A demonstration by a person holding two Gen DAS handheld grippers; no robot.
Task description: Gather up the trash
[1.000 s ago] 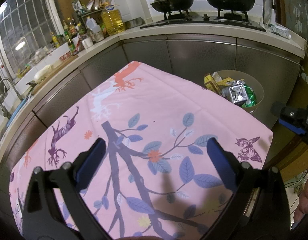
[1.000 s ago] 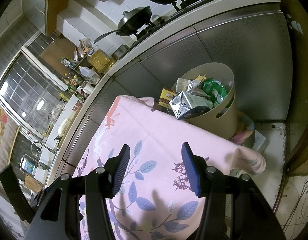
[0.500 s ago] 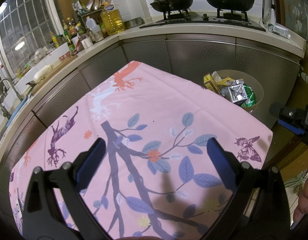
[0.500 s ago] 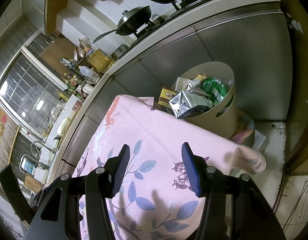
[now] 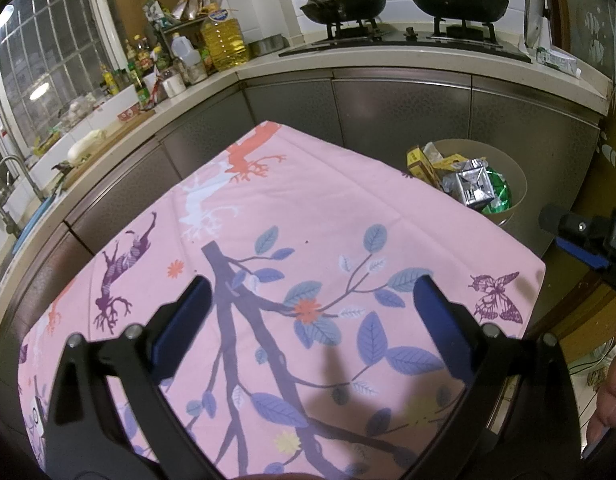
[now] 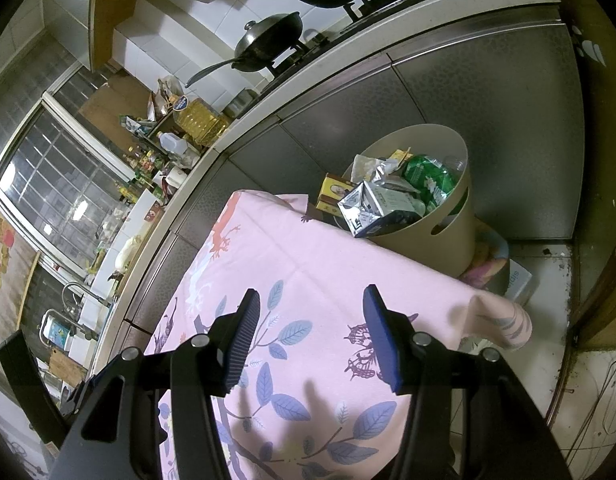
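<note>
A: Left wrist view first — what were the jaws doing?

B: The left gripper [image 5: 310,312] stood spread wide, nothing between its pads, above a pink tablecloth [image 5: 292,208] printed with leaves and a butterfly.

A: And the right?

B: The right gripper [image 6: 310,334] was parted about halfway, also empty, over the same cloth.

A: Where was the trash?

B: In a beige bin [image 6: 448,236] on the floor just past the table's far corner, against grey cabinets [image 6: 488,100]: a crumpled silver carton [image 6: 374,208], green wrapper [image 6: 428,178] and a yellow box [image 6: 334,192]. Two woks [image 5: 344,2] sat on the stove beyond.
</note>
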